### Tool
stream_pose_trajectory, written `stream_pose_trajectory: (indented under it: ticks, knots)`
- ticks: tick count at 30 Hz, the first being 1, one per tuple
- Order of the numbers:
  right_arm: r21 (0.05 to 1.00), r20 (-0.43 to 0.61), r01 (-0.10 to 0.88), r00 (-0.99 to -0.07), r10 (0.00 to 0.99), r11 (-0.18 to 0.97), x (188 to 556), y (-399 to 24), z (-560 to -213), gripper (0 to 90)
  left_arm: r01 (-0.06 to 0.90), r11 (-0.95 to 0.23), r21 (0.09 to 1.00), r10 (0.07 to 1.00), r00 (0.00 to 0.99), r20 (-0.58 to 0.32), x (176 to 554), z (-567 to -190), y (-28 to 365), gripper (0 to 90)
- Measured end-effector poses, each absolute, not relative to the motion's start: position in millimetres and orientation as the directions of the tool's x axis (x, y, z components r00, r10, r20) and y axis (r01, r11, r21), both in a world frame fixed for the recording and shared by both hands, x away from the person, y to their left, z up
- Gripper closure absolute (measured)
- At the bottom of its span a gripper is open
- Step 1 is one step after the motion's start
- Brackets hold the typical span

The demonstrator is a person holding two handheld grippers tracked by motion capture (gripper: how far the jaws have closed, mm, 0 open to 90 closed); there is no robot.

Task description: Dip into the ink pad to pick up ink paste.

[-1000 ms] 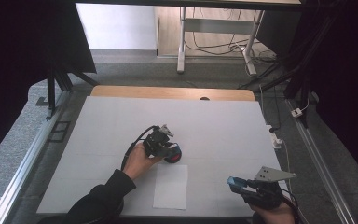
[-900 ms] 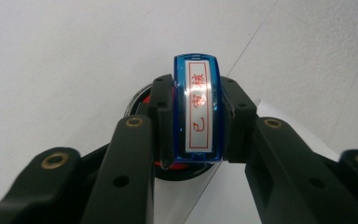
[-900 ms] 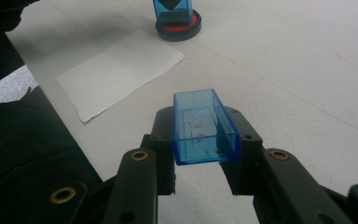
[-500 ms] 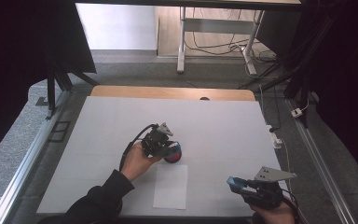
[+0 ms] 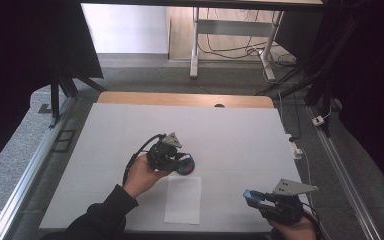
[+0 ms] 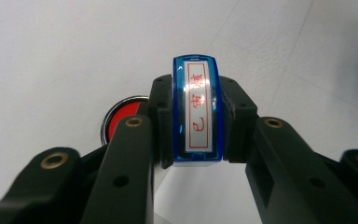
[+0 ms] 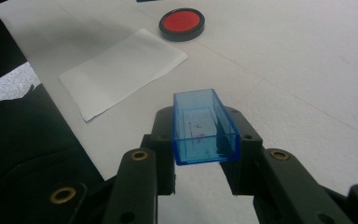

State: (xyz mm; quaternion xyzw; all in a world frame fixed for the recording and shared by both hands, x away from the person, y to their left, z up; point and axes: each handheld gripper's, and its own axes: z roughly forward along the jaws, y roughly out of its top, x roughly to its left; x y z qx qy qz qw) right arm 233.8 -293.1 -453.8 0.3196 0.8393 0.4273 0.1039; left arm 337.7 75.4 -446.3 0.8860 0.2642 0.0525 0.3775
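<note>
- Over at roughly 9 o'clock of the table's middle in the high view, the left gripper [image 5: 180,161] has its claw clamped on the stamp [image 6: 198,109], a blue-bodied one with a label of red characters on its back.
- Stamp sits upright between the pads, pinched on its two long flat sides. It looks like hard plastic, light and stiff, probably a bit slick, so gripping the broad faces seems the safe way; squeezing near an end could let it pivot.
- Right under it, at about 7 o'clock from the stamp in the left gripper view, is the ink pad [image 6: 119,119], red with a shiny rim, sitting on the white table [image 5: 240,130].
- Just toward 6 o'clock from the ink pad lies the sheet of paper [image 5: 183,199], flat, thin, floppy; it would slide if nudged.
- Down at 5 o'clock, near the table's front edge, the right gripper [image 5: 252,197] is clamped on the cap [image 7: 204,127], a clear blue open box, empty, held by its long sides. Thin-walled by the look of it, so I'd go easy on the squeeze.
- Count: one stamp, one cap, one ink pad, one sheet, two grippers.
</note>
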Motion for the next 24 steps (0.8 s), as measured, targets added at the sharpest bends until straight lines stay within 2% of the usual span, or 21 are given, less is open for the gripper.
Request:
stream_pose_trajectory:
  ticks: [24]
  knots:
    - [0.783, 0.099, 0.448, -0.774, 0.626, 0.431, 233.6, -292.7, -453.9, 68.5, 0.399, -0.554, 0.73, 0.436, 0.887, -0.154, 299.2, -437.9, 89.7, 69.7]
